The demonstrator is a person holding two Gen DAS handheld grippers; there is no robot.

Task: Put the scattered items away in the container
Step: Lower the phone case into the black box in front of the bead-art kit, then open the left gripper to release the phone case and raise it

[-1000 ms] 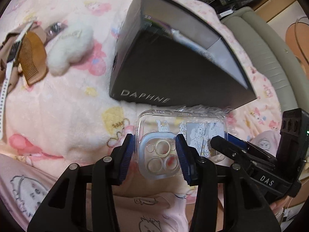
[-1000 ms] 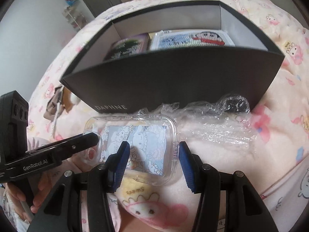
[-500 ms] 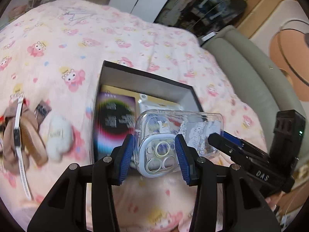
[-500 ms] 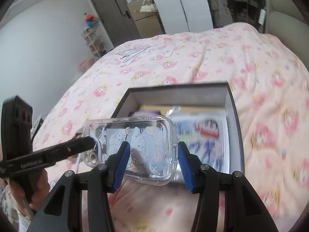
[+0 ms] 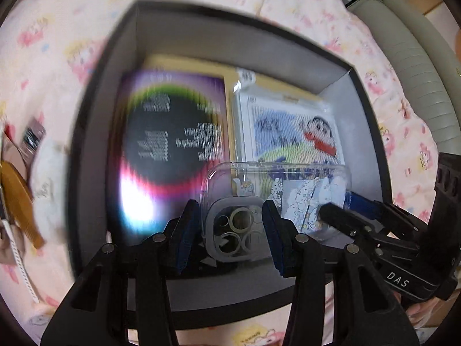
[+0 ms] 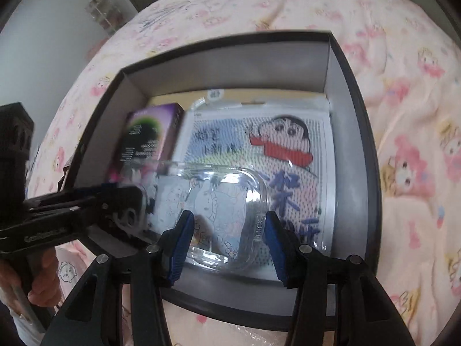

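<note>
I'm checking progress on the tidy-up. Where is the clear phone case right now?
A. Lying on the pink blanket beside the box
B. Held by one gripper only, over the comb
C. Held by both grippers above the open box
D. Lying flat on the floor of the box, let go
C: the phone case sits between the jaws of the left gripper at its camera end and the right gripper at the other end, over the box.

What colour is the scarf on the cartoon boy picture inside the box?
Red. The scarf shows best in the right wrist view, on the picture lying in the box.
</note>
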